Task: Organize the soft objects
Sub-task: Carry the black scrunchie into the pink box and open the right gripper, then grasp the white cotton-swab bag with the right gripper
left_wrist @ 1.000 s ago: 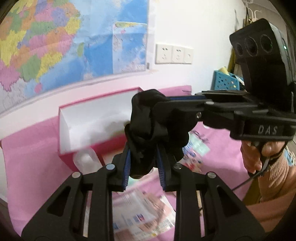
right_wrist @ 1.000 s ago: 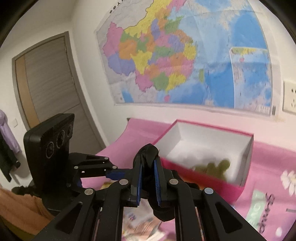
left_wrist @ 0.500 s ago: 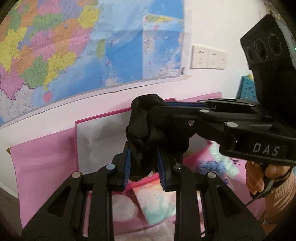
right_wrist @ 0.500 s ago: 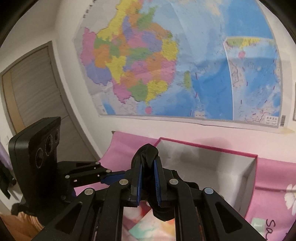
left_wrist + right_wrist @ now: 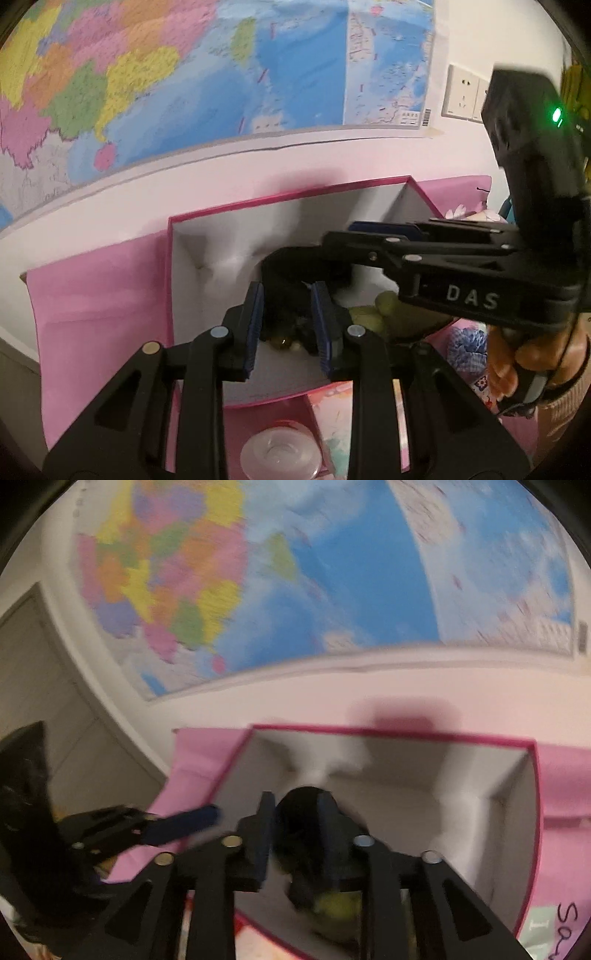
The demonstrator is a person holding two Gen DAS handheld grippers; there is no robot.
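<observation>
Both grippers hang over the open pink box (image 5: 173,280), whose white inside faces the two cameras, and the black fabric piece (image 5: 295,273) lies down among the box's contents, not pinched between blue pads. The left gripper (image 5: 286,317) has just been opening: its pads stand apart with the dark cloth showing between them, and no pad presses on it in the left wrist view. The right gripper (image 5: 295,834) has likewise just been opening, with a clear gap between its fingers and the same black bundle (image 5: 299,812) low in that gap (this view is blurred, so whether a fold touches a pad cannot be told). Beside the cloth in the box sits a yellow-green soft toy (image 5: 384,306), so at least one soft thing is already stowed. I judge this the release that ends one placement: the cloth is in the box or almost so, and both tools need only to lift clear. Work seems to remain outside the box, since a blue knitted item (image 5: 467,347) lies on the pink tablecloth (image 5: 92,314) near the person's hand (image 5: 517,369), while the clear plastic lid (image 5: 280,454) and printed leaflets (image 5: 332,417) in front look like no part of the sorting.
</observation>
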